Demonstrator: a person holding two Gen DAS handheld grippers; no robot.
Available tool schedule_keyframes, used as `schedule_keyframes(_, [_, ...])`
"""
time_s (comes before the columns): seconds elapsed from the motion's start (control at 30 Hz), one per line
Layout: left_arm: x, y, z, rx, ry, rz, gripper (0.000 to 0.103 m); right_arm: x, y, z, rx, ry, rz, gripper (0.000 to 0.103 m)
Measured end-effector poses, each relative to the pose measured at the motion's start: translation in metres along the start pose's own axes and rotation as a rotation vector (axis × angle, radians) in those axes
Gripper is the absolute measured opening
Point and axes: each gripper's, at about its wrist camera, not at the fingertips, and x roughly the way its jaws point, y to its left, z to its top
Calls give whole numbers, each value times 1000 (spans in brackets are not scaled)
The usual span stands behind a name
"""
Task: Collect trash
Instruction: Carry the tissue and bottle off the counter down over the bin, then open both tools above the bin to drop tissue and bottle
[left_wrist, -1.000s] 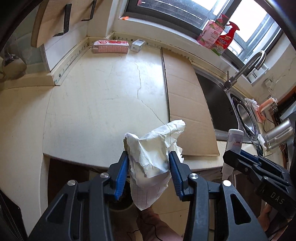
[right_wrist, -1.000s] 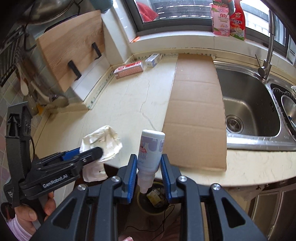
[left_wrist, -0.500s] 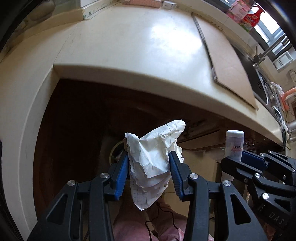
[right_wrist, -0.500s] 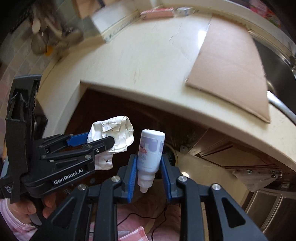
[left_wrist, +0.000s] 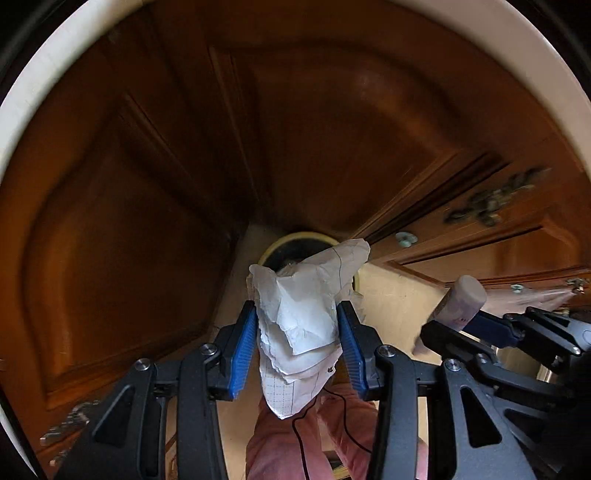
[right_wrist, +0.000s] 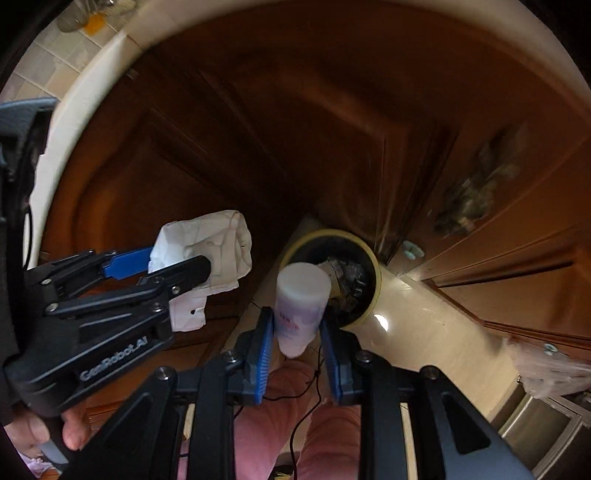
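My left gripper (left_wrist: 297, 332) is shut on a crumpled white paper (left_wrist: 303, 317), held above the floor in front of the cabinets. The paper also shows in the right wrist view (right_wrist: 207, 251). My right gripper (right_wrist: 297, 332) is shut on a small white plastic bottle (right_wrist: 301, 299), which also shows at the right of the left wrist view (left_wrist: 461, 299). A round trash bin (right_wrist: 375, 269) with a yellow rim stands on the floor below, with trash inside. In the left wrist view the bin (left_wrist: 280, 247) is partly hidden behind the paper.
Dark brown wooden cabinet doors (left_wrist: 147, 184) surround the bin on the left and behind. The pale countertop edge (left_wrist: 29, 92) arcs above. A beige tiled floor (right_wrist: 424, 332) lies beside the bin. A clear plastic bag (right_wrist: 546, 369) hangs at the right. My pink-clad legs (right_wrist: 280, 424) are below.
Both grippers have tilted and moved down from the countertop level toward the floor, still holding the paper and the bottle. The bin is now in front of them.
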Motion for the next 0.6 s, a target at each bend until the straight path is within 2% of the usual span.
schedule_keyframes(0.27, [76,-1,-5,-15,46,20,42,78,-26,4,23,51,-7,25])
schedule_keyframes(0.6, [139,5,-10,-8,39,34,44,147,-41,3,-16,78,-35,25])
